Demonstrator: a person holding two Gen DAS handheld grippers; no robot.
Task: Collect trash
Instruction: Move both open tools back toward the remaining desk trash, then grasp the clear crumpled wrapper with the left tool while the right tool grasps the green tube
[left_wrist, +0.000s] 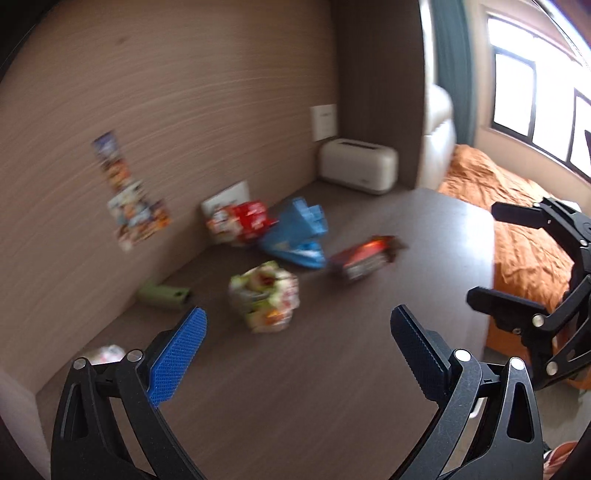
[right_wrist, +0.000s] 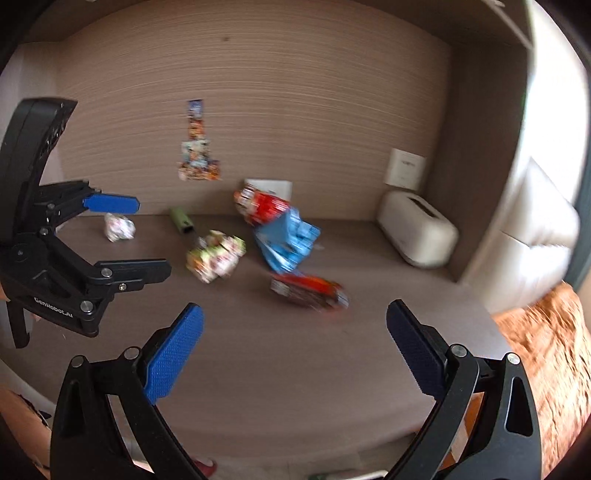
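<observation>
Trash lies on a brown desk (left_wrist: 295, 387): a crumpled green-white wrapper (left_wrist: 264, 301) (right_wrist: 216, 254), a blue bag (left_wrist: 297, 234) (right_wrist: 288, 240), a red packet (left_wrist: 243, 221) (right_wrist: 262, 206), a dark red-orange wrapper (left_wrist: 364, 256) (right_wrist: 308, 290), a green tube (left_wrist: 164, 293) (right_wrist: 181, 220) and a white crumpled ball (left_wrist: 105, 354) (right_wrist: 119, 227). My left gripper (left_wrist: 297, 341) (right_wrist: 129, 236) is open and empty, short of the green-white wrapper. My right gripper (right_wrist: 293, 339) (left_wrist: 484, 254) is open and empty, short of the dark wrapper. Both views are motion-blurred.
A white toaster (left_wrist: 358, 164) (right_wrist: 417, 232) stands at the desk's back right corner. Stickers (left_wrist: 129, 195) are on the back wall. A white card (left_wrist: 225, 197) leans behind the red packet. A bed with orange cover (left_wrist: 517, 229) lies right of the desk.
</observation>
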